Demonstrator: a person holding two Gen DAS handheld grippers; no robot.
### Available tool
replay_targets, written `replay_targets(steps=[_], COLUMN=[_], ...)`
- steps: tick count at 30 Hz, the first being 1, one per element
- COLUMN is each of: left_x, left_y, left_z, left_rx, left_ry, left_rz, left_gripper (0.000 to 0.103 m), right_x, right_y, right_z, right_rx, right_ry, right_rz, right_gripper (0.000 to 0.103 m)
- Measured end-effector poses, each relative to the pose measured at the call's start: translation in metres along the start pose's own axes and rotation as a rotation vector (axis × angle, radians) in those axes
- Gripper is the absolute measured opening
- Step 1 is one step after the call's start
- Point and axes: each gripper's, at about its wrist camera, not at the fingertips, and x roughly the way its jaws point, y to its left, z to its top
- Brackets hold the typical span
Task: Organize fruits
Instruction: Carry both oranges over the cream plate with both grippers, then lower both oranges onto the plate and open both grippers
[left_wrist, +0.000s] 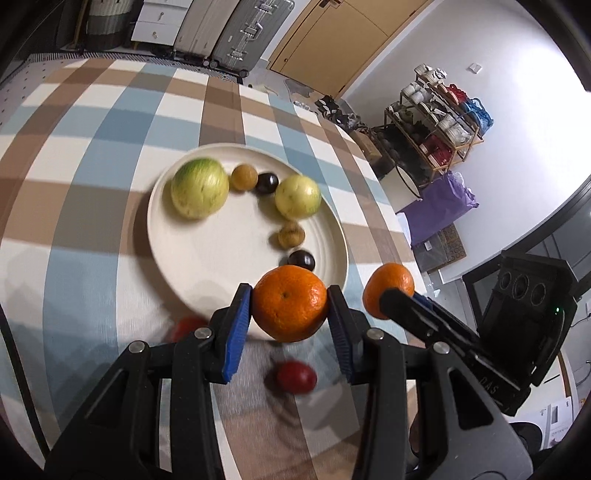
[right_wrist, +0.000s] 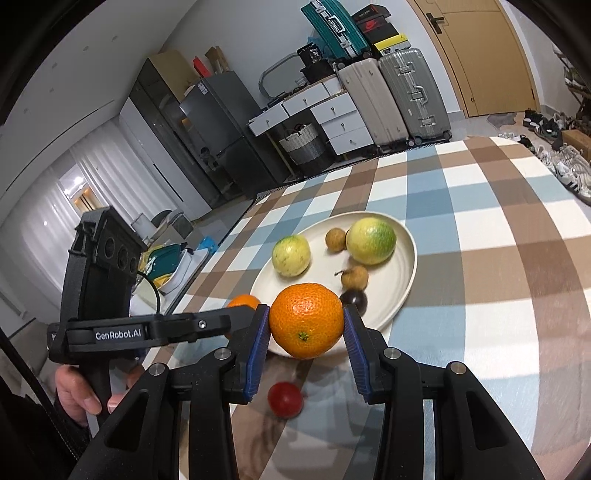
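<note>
Left wrist view shows both grippers — left gripper (left_wrist: 290, 308), right gripper (right_wrist: 306, 326) — each clamping an orange (left_wrist: 290, 302) near the plate (left_wrist: 207, 258) rim — releasing together, the oranges could collide and roll off

Each hand-held gripper (left_wrist: 290, 308) (right_wrist: 306, 325) is matt black plastic with ribbed blue pads (left_wrist: 236, 325) and bright metal screws. The orange (left_wrist: 290, 302) between the left pads has dimpled, glossy peel. Beyond it, the plate (left_wrist: 207, 258) looks smooth and cream-coloured; a checked cloth covers the tabletop (left_wrist: 92, 184).
</note>
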Motion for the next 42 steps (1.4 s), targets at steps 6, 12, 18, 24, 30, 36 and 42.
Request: replay_targets(steps=[6,12,18,24,30,36,42], left_x=[0.012,0.022,0.039,0.054,0.066,0.074,0.078], left_y=[-0.010,-0.023,-0.017,-0.013,-0.016,-0.018,-0.016], left_z=[0.021,0.038,0.052,0.061,0.063,0.065,0.065], left_rx=[0.037,0.094,0.083,0.082,0.102,0.116,0.102], left_ry=[-0.041,-0.067,-0.043,-0.027,-0.010,-0.008,0.001], left_rz=[0.069,0.118,0.144,0.161,0.172,0.195,0.227], left_gripper=[0.038,0.038,0.038,0.038,0.038,0.038,0.039], right_x=[0.011,0.024,0.036,0.047,0.053,0.058,0.059], right_y=[-0.008,-0.019,-0.027,-0.037,-0.040,-0.041,-0.041], right_z=[0.014,0.025,0.030,0.033,0.034,0.034,0.036], right_rx=[0.009,0.016,0.014,0.034,0.025,0.013,0.000], right_ry=[0.003,0.019,0.035,0.049,0.057,0.074,0.072], right_rz=[-0.018,-0.040,-0.063,-0.077,-0.095,-0.106,-0.117], right_gripper=[0.040,0.040,0.040,0.040,0.040,0.040,0.042])
